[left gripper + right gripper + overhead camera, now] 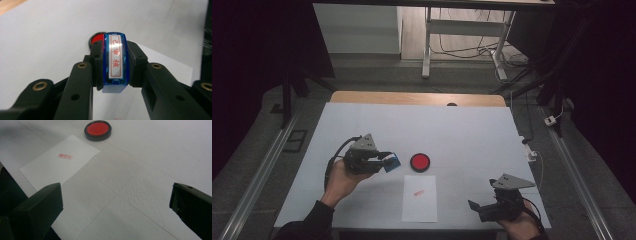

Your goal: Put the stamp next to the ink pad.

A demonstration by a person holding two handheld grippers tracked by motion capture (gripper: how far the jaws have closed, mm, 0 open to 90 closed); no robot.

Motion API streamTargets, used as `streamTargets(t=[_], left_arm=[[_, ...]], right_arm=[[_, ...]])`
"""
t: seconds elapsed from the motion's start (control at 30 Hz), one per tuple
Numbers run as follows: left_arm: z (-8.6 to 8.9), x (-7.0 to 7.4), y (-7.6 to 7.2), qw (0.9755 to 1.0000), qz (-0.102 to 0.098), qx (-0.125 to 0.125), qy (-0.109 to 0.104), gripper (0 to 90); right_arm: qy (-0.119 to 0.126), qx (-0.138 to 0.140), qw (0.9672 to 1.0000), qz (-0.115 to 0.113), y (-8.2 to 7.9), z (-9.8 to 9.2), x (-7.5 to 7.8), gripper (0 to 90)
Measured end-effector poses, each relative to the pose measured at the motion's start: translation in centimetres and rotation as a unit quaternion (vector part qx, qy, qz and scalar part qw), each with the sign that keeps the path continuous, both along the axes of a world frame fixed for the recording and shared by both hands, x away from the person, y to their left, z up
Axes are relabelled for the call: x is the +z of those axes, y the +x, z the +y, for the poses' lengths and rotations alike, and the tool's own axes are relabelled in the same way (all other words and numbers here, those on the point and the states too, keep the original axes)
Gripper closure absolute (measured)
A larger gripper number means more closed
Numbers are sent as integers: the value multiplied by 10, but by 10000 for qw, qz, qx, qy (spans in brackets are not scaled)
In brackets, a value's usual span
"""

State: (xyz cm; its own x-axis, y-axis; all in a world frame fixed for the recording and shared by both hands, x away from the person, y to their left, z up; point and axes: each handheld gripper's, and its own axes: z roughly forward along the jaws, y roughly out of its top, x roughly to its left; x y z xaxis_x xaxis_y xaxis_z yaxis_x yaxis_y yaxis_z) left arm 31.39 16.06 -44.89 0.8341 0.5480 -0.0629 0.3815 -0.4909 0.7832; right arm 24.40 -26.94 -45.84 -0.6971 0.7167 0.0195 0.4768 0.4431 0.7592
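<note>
Three red Chinese characters, 已审核, are printed on the white label of a blue stamp (115, 60); the red imprint on the paper sheet (58, 161) is too small to be read.

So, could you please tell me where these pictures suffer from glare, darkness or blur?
High view: dark surroundings, the table evenly lit. Left gripper view: glare on the top of the stamp; the ink pad behind is blurred. Right gripper view: the near tongs are dark and soft, the paper sharp.

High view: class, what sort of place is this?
Probably a lab or workshop: a white-covered table on a wooden top, loose cables on the floor behind, and floor rails alongside.
</note>
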Motion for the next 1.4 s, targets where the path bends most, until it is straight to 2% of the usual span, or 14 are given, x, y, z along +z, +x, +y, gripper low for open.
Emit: streamTargets(t=[0.43, 0.9, 1.3, 1.4], left_arm=[[14, -10, 10, 9988, 77, 480, 66, 703], [24, -24, 21, 9954, 95, 933, 188, 703], [30, -38, 31, 9923, 83, 1169, 397, 701], [30, -41, 34, 9919, 161, 1185, 418, 701]], right_arm=[[98, -157, 9998, 17, -4, -11, 2, 0], [27, -69, 10000, 31, -4, -9, 2, 0], [-55, 3, 10000, 63, -4, -7, 1, 0], [-85, 16, 9999, 77, -3, -7, 1, 0]])
